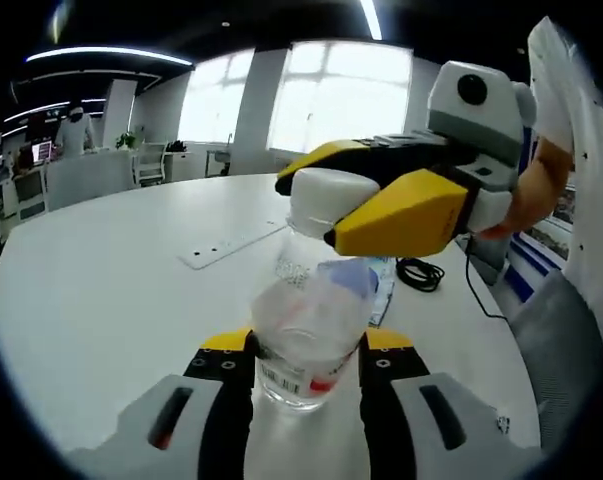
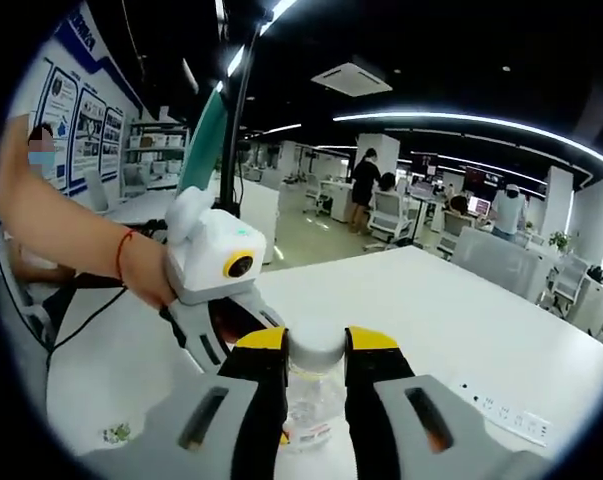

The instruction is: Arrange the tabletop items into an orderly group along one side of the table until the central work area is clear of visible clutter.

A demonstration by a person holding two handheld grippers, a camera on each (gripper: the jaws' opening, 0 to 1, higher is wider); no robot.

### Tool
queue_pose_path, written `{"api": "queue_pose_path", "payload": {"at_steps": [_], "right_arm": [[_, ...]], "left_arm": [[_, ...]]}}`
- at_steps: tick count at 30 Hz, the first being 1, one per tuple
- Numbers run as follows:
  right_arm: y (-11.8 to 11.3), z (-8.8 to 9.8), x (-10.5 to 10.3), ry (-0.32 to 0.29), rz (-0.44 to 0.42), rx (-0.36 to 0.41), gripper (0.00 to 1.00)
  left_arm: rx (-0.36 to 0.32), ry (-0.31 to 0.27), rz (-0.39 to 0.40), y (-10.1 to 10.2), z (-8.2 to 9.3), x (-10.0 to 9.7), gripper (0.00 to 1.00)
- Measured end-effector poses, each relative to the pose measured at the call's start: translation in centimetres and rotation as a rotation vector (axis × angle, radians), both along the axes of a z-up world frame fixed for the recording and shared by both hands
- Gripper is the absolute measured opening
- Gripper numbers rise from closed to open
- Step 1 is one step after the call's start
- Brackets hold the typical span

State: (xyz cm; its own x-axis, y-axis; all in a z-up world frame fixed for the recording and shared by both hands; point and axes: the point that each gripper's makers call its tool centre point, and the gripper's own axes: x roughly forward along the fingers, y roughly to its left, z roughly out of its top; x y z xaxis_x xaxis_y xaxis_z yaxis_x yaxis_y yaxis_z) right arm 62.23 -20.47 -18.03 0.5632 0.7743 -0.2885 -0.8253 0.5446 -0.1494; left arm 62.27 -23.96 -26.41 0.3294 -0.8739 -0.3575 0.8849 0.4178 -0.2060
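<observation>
Both tools are on one clear plastic bottle (image 1: 311, 330) standing upright on the white bench (image 1: 111, 290). The left hand-held gripper (image 1: 306, 370) clasps its body low down, and the right hand-held gripper (image 2: 316, 362) is clenched on the white cap (image 1: 326, 197). If the cap is being turned, keep the lower grip firm and the bottle vertical — a thin-walled bottle will likely buckle if squeezed hard. The bottle looks nearly empty (any liquid is hard to tell). A power strip (image 1: 231, 245) lies behind it, a black cable (image 1: 421, 272) beside it.
</observation>
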Motion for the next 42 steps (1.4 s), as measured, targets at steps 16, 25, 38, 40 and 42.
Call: {"api": "queue_pose_path", "payload": {"at_steps": [16, 25, 38, 40, 42], "right_arm": [[-0.71, -0.15, 0.42, 0.011, -0.007, -0.011, 0.2], [-0.88, -0.26, 0.38, 0.044, 0.027, 0.016, 0.2], [-0.67, -0.25, 0.01, 0.029, 0.061, -0.015, 0.21], [-0.71, -0.23, -0.01, 0.021, 0.063, -0.02, 0.21], [-0.74, -0.25, -0.08, 0.023, 0.064, -0.022, 0.21]], "left_arm": [[0.008, -0.001, 0.009, -0.09, -0.05, -0.05, 0.4], [0.009, -0.003, 0.017, -0.26, -0.02, -0.17, 0.4], [0.004, 0.002, 0.023, -0.21, -0.01, -0.24, 0.4], [0.004, 0.003, 0.023, -0.22, -0.03, -0.29, 0.4], [0.003, 0.006, 0.023, -0.23, -0.04, -0.34, 0.41]]}}
